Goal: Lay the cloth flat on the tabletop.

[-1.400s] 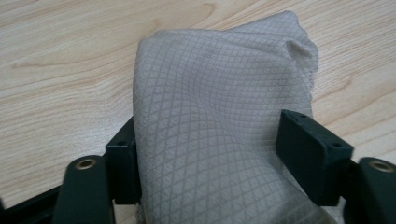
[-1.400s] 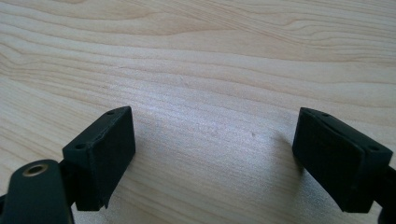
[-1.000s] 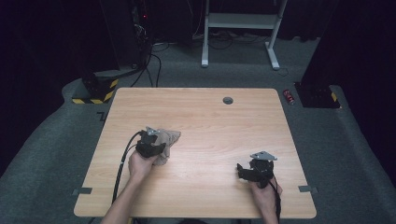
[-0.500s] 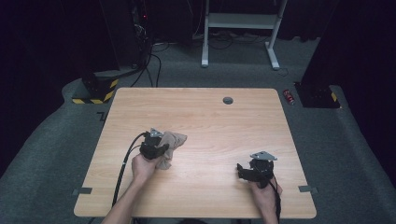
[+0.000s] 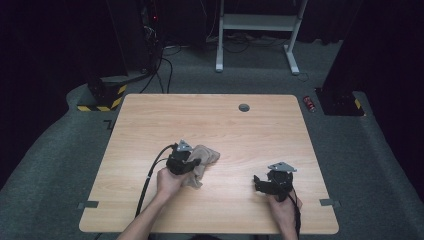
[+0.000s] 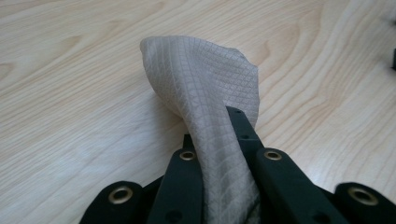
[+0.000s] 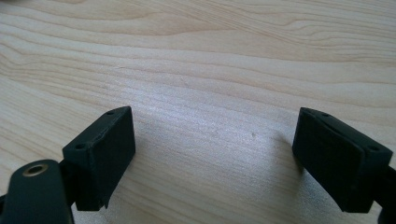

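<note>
**Cloth pinched in my left gripper, right gripper idle**

My left gripper (image 6: 219, 140) is clenched on the beige cloth (image 6: 205, 84). Its jaws have just been closing, and in the left gripper view the fabric is squeezed between the 2 black jaws, running up from them as a gathered fold with a fine grid weave. Above the jaws the cloth bunches into a rounded peak, and the rest droops toward the wooden table (image 6: 70, 93).

From the high view, my left gripper (image 5: 192, 162) sits left of centre in the near half of the table, with the cloth (image 5: 202, 161) crumpled right at its tip. Part of the fabric looks to be resting on the wood; how much is lifted clear I cannot tell.

My right gripper (image 7: 212, 154) is released: its 2 jaws stand wide apart with nothing but bare wood grain between them. In the high view it (image 5: 260, 182) rests near the right front of the table, well apart from the cloth.

Judgement on progress: the grasp is done, 1 point of the cloth secured. The cloth is still a crumpled heap, so any spreading, folding or moving looks wholly ahead. My free gripper would likely need to take a 2nd point.

Far side: a small dark round fitting (image 5: 244, 107) in the tabletop.
</note>
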Available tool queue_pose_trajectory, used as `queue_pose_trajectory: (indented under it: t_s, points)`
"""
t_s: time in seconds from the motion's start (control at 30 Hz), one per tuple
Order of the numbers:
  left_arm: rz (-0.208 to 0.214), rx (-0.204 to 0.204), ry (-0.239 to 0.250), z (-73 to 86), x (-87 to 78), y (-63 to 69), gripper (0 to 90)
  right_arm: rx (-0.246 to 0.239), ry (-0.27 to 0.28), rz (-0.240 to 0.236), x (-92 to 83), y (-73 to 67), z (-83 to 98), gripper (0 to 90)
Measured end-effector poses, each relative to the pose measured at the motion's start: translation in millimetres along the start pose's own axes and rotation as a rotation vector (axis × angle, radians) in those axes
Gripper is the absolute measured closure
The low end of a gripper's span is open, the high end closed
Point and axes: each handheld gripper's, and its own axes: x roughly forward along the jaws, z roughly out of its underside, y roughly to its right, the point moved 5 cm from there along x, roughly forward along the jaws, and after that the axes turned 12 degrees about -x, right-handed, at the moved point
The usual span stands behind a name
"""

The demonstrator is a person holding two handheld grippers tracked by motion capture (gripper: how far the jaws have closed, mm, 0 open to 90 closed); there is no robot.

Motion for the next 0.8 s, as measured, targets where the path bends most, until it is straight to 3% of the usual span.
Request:
queue_pose_trajectory:
  t_s: [0.33,0.4,0.8]
  points:
    - [0.056,0.033,-0.007,-6.0,21.9,32.5,85.0,-0.001,0.0,0.0,0.0,0.0,0.0,12.8]
    - [0.064,0.024,-0.005,-7.5,26.4,36.8,85.0,0.0,0.0,0.0,0.0,0.0,0.0,12.8]
    - [0.053,0.021,0.002,-9.5,38.9,41.3,81.2,-0.001,0.0,0.0,0.0,0.0,0.0,12.8]
